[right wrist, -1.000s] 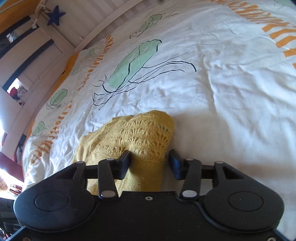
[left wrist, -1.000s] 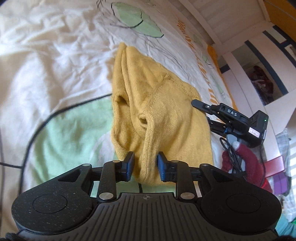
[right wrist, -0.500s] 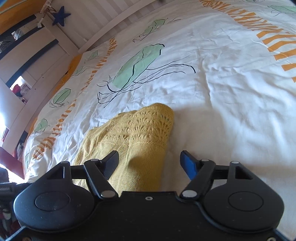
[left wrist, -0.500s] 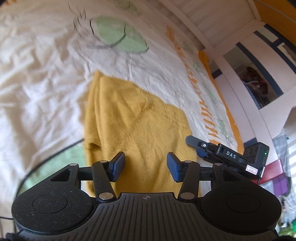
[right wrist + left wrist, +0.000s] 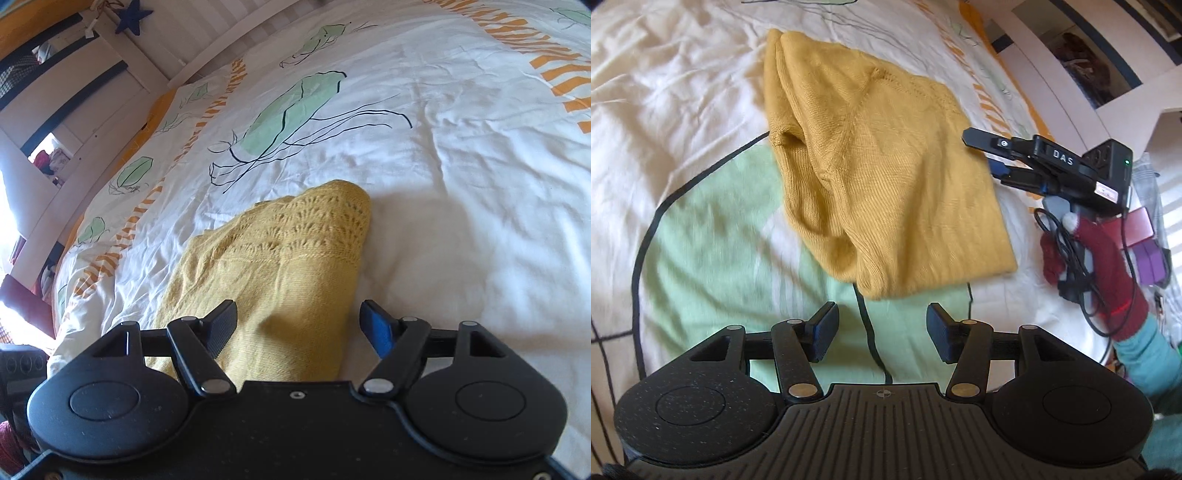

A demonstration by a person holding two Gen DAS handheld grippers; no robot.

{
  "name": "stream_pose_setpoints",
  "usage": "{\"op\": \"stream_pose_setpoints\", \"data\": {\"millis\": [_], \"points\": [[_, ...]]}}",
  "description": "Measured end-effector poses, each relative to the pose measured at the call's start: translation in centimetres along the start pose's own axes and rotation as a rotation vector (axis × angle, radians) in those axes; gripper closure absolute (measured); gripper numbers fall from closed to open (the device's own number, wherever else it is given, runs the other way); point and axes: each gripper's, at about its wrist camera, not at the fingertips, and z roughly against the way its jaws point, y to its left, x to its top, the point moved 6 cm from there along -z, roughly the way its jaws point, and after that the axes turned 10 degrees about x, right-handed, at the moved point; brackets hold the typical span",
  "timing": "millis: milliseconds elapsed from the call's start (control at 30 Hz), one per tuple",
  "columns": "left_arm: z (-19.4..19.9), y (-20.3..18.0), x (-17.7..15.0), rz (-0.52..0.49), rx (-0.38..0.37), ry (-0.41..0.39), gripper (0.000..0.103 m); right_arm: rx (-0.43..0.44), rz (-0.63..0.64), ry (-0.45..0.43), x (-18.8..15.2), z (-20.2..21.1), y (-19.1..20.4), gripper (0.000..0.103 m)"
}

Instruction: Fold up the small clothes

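Observation:
A yellow knitted garment [image 5: 886,173] lies folded on the white printed duvet [image 5: 665,110]. My left gripper [image 5: 882,332] is open and empty, just short of the garment's near edge. My right gripper [image 5: 299,325] is open, its fingers either side of the garment [image 5: 288,266] with the lace hem ahead of it. In the left wrist view the right gripper [image 5: 993,155] sits at the garment's right edge, held by a hand in a red glove [image 5: 1100,258].
The duvet [image 5: 461,166] stretches far ahead and right in the right wrist view. A white slatted bed frame [image 5: 207,40] and shelves border it at the back. A black cable [image 5: 1071,251] hangs from the right gripper.
Both grippers let go of the yellow garment and opened wide. My left gripper pulled back from it; the garment now lies flat on the duvet.

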Motion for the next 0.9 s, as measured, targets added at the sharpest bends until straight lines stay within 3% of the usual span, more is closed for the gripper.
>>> {"op": "stream_pose_setpoints", "data": {"millis": [100,200,400,600,700,733,767,833,900], "points": [[1.4,0.5,-0.2,0.032,0.001,-0.052,0.052,-0.021,0.069,0.004,0.1,0.4,1.5,0.026],[3.2,1.1,0.0,0.081,0.02,-0.14,0.052,-0.053,0.217,0.019,-0.2,0.7,4.2,0.021],[7.0,3.2,1.3,0.187,0.192,-0.329,0.051,-0.02,0.584,0.103,-4.0,-0.3,11.2,0.017],[7.8,4.3,2.2,0.231,0.202,-0.355,0.051,-0.009,0.917,0.204,-10.4,-3.9,16.8,0.018],[7.6,4.4,2.0,0.23,0.202,-0.342,0.051,-0.014,0.988,0.251,-12.4,-5.5,17.6,0.027],[7.5,4.4,2.0,0.23,0.201,-0.338,0.051,-0.047,1.006,0.267,-12.7,-6.1,17.3,0.04],[7.4,4.5,2.0,0.229,0.201,-0.333,0.051,-0.08,1.015,0.275,-12.6,-6.5,17.0,0.061],[7.1,4.4,1.9,0.224,0.208,-0.325,0.051,-0.06,0.945,0.26,-11.6,-6.2,16.3,0.084],[6.7,4.4,2.0,0.214,0.216,-0.317,0.051,-0.036,0.833,0.206,-9.8,-4.9,15.9,0.085]]}}
